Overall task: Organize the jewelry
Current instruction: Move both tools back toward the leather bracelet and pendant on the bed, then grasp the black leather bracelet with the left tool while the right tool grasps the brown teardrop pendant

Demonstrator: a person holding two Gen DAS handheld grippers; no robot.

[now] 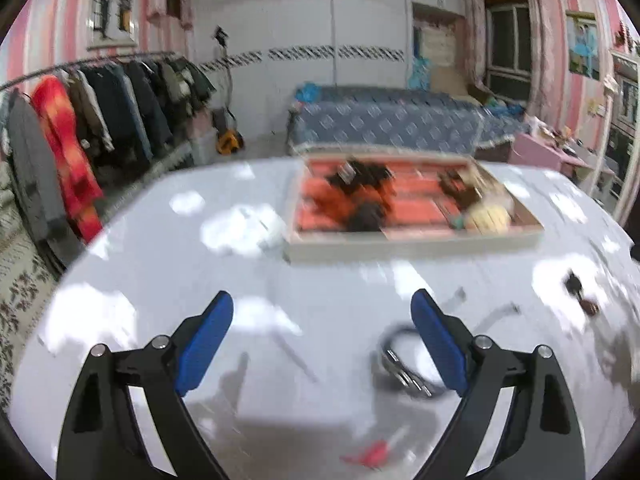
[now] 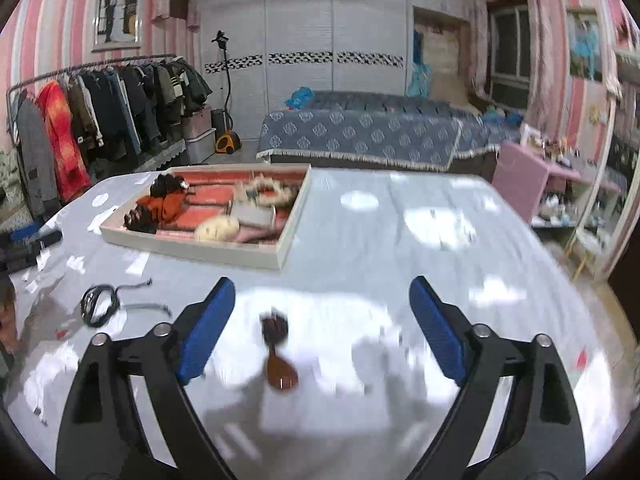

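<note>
A shallow jewelry tray (image 1: pixel 412 242) with a red lining holds dark, orange and cream pieces; it also shows in the right wrist view (image 2: pixel 200 250). My left gripper (image 1: pixel 322 306) is open and empty above the table. A black coiled bracelet (image 1: pixel 404 368) lies by its right finger. My right gripper (image 2: pixel 322 292) is open and empty. A brown pendant with a dark tassel (image 2: pixel 278 356) lies on the table between its fingers. The black bracelet also shows in the right wrist view (image 2: pixel 98 304), at the left.
The glossy grey table (image 2: pixel 400 240) carries white paper scraps and a thin dark cord (image 2: pixel 148 307). A small red piece (image 1: pixel 370 454) lies near the front edge. A clothes rack (image 2: pixel 100 120) stands at the left, a bed (image 2: pixel 380 132) behind the table.
</note>
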